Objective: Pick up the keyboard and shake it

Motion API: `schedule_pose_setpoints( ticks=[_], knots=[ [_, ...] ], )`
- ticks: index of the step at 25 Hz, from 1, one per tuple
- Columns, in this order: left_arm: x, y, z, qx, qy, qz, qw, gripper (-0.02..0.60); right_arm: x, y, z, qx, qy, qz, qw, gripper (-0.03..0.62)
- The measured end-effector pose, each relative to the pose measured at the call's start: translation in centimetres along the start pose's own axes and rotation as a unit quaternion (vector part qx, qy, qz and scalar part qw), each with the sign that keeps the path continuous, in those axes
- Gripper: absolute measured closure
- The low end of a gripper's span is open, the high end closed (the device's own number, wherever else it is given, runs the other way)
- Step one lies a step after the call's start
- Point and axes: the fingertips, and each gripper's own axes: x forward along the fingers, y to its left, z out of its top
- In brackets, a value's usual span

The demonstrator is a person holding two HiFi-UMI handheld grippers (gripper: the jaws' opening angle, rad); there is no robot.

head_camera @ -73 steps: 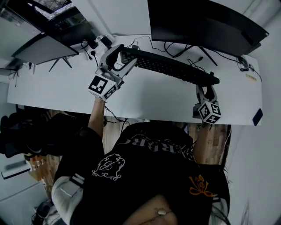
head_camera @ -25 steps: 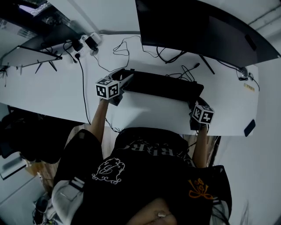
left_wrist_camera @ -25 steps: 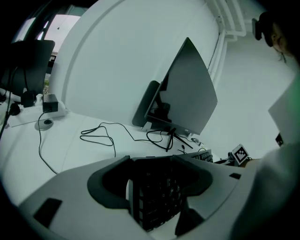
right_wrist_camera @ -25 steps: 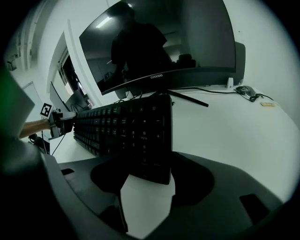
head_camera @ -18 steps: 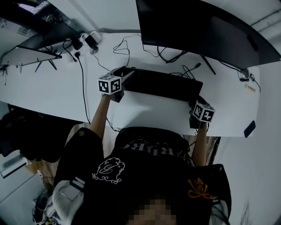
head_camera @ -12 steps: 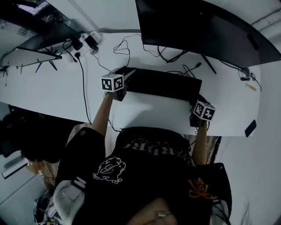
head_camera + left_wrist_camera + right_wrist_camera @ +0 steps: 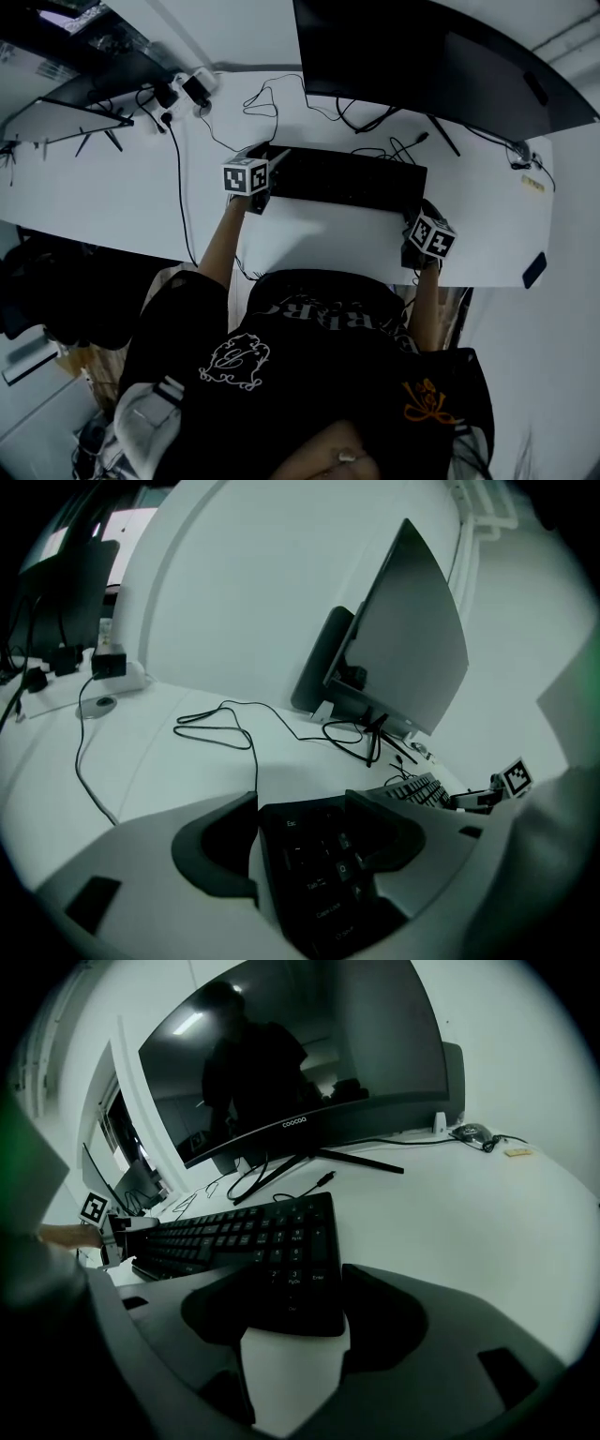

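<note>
- The keyboard is lying lengthwise along the white counter, just in front of the large dark monitor. It is sitting level and parallel to the near edge.
- The left tongs are clamping the left end of the keyboard. The Esc corner is sitting between the jaws, with one jaw pressing on the far edge and the other on the near edge. The jaws are standing fairly wide to span the keyboard's depth.
- The right tongs are gripping the right end in the same way, closing on the number-pad corner at a similar wide spread.
- Whether the keyboard is resting on the counter or hanging just above it cannot be told from any view.
- A thin black cable is looping loosely over the counter behind the keyboard's left end, well apart from the tongs.
- The monitor's stand legs are spreading on the counter just behind the keyboard.
- The person's left forearm is reaching over the counter's near edge to the left tongs.
</note>
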Motion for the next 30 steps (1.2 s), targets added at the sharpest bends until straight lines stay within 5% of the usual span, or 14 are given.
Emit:
schedule_pose_setpoints(
  ticks=[5,13,23,30],
  knots=[
    [-1.5,-0.8,0.3,0.044,-0.001,0.000,0.9990,0.292,-1.3,1.6,1.3,-0.019,-0.034,0.019,0.999,0.336],
    [-5.6,-4.9,2.6,0.086,-0.061,-0.046,0.9933,0.304,-4.9,6.8,4.5,-0.027,-0.108,0.065,0.992,0.387],
    [-11.6,-12.8,3.2,0.155,-0.108,-0.116,0.9752,0.392,-9.8,15.7,6.4,-0.054,-0.169,0.132,0.975,0.454],
    [-17.2,-15.5,2.5,0.168,-0.142,-0.137,0.9659,0.442,-13.1,22.7,5.6,-0.071,-0.194,0.178,0.962,0.476]
  ],
)
